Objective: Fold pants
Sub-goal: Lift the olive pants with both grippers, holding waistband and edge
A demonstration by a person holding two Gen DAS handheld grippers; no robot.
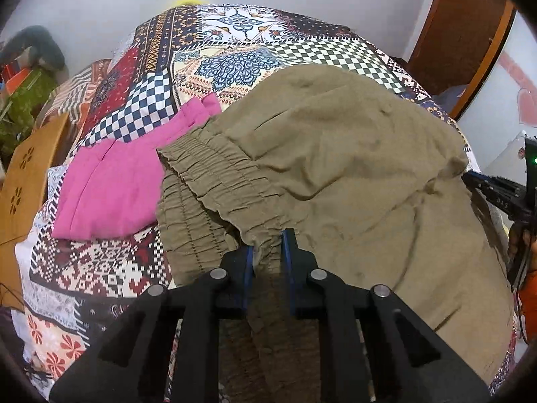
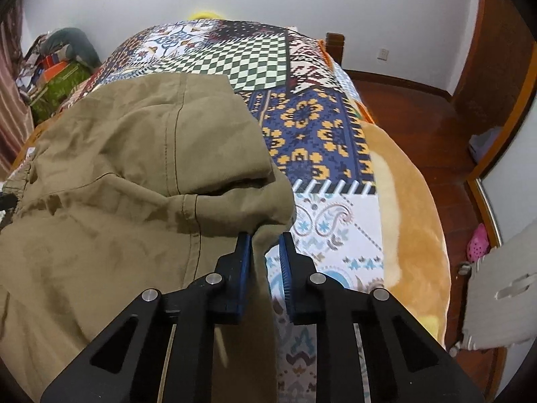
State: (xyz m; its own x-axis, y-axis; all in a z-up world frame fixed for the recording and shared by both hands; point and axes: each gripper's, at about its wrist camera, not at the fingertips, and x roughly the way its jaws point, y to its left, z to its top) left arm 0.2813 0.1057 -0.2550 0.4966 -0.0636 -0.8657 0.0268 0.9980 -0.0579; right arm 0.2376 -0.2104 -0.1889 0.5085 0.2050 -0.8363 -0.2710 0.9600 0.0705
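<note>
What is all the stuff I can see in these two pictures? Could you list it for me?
pants: one, olive-khaki, spread on the bed, elastic waistband at the left tool, leg end at the right tool
pink garment: one, pink, folded, on the bed left of the pants
bedspread: one, multicoloured patchwork, covering the bed
blanket: one, tan-orange, along the bed's right edge
wooden chair: one, light brown, left of the bed
clutter pile: green, orange and grey items, far left by the wall
pink shoe: one, on the wooden floor
left tool: black with blue pads, closed on the waistband
right tool: black with blue pads, pants fabric between its fingers, gap visible
</note>
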